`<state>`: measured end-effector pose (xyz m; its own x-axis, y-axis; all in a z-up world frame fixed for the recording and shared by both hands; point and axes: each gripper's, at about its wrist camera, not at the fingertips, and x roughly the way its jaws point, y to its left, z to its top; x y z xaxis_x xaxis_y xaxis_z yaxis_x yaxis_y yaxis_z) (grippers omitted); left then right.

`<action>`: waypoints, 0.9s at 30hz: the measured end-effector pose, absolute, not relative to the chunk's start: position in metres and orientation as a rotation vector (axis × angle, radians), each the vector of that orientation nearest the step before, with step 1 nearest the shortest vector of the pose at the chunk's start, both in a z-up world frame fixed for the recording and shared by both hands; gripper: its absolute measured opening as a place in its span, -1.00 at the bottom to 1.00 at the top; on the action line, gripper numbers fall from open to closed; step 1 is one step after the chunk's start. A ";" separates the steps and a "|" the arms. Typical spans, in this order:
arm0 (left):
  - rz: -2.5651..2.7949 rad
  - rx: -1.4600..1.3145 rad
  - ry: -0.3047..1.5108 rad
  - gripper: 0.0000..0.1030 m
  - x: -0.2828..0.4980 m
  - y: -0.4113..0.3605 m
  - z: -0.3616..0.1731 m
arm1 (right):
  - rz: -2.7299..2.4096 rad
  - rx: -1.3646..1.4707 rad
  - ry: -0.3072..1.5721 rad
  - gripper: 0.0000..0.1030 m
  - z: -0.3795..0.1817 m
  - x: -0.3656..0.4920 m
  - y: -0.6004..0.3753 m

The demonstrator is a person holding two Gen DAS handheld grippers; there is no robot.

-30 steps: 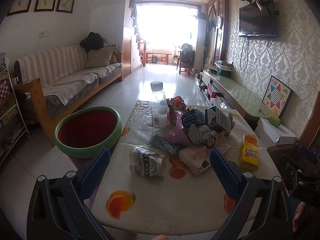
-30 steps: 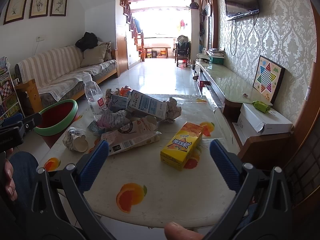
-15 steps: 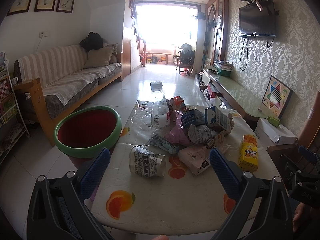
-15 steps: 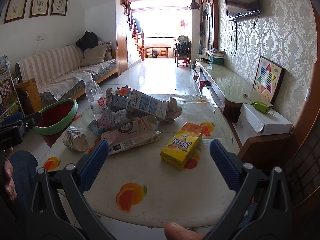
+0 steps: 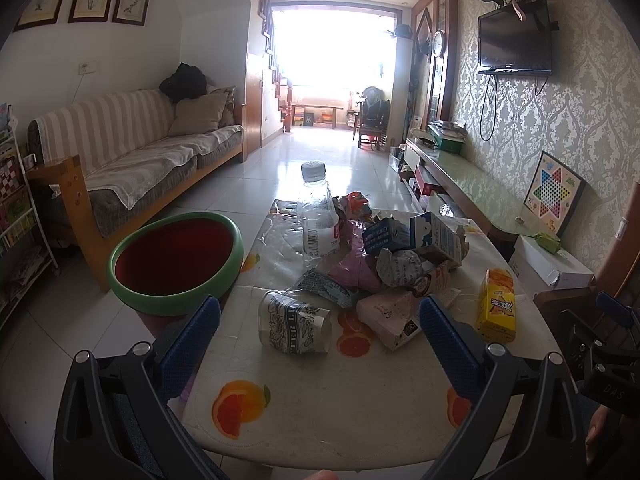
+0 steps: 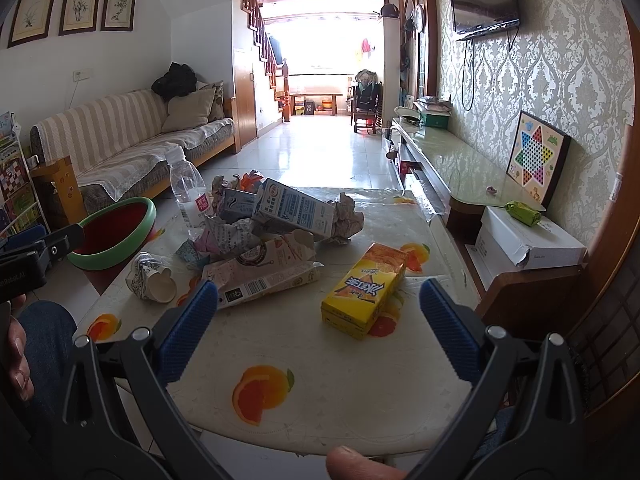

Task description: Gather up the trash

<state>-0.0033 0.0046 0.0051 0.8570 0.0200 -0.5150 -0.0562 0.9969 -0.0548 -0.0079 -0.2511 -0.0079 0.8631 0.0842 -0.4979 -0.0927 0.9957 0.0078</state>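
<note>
The trash heap [image 5: 384, 264] at mid-frame on the table [image 5: 320, 408] overlaps too much to count fully; distinct are one bottle [image 5: 318, 216], one crushed cup [image 5: 294, 324] and one yellow carton [image 6: 366, 290]. One green-rimmed basin [image 5: 176, 258] sits left of the table. Left gripper [image 5: 320, 344] and right gripper [image 6: 318, 332] both gape wide, holding nothing, short of the heap.

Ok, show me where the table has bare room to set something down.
Bare: the near strip of table in front of the yellow carton; the far right corner beyond it. Crowded: the litter pile from the plastic bottle to the crushed paper cup.

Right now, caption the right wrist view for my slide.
Open right claw faces a yellow rectangular juice carton beside crumpled trash.
</note>
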 end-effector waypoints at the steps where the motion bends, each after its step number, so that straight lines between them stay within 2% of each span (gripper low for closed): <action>1: 0.040 -0.068 0.540 0.85 -0.003 0.005 0.005 | 0.095 -0.016 0.521 0.94 -0.008 -0.008 -0.251; 27: 0.040 -0.070 0.541 0.85 -0.003 0.005 0.005 | 0.106 -0.020 0.518 0.94 -0.006 -0.009 -0.251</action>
